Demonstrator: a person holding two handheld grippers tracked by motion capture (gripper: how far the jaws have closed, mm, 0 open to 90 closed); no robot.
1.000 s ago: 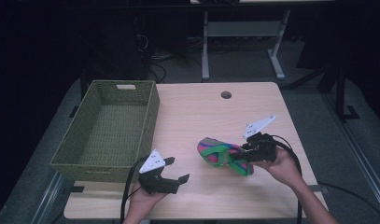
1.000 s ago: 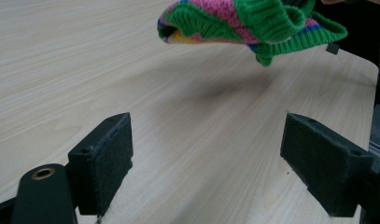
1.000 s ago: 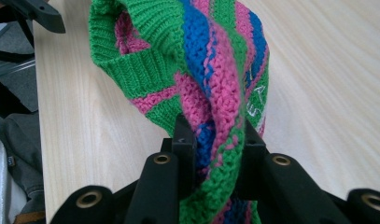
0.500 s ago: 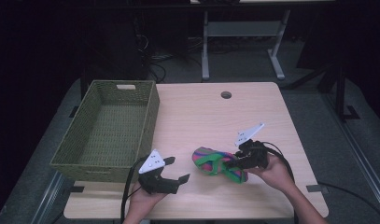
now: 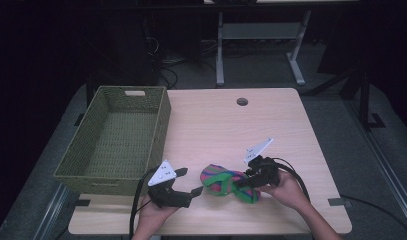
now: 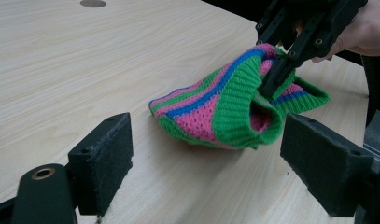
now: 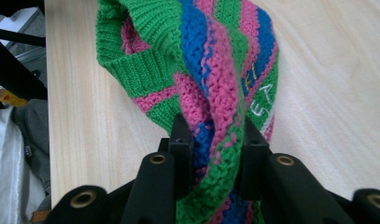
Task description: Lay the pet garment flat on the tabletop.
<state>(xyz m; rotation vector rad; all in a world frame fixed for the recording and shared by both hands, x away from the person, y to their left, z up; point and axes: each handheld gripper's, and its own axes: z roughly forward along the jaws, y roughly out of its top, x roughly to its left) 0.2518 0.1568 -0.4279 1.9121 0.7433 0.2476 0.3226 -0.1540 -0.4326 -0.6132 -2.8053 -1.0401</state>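
Seen from above: a pale wooden surface [image 5: 271, 125] with a green woven basket [image 5: 116, 142] on its left part. Right of the basket, near the front edge, lay a knitted piece [image 5: 226, 182] striped green, pink and blue. Right claw [image 5: 248, 181] clamped on the knit's far side from the basket. Left claw [image 5: 188, 182] between basket and knit, jaws spread, just short of the knit.

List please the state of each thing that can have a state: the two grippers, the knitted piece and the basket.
Left hand-held gripper: open, holding nothing.
Right hand-held gripper: shut on the knitted piece.
Knitted piece: bunched, lying on the table.
Basket: upright, empty.
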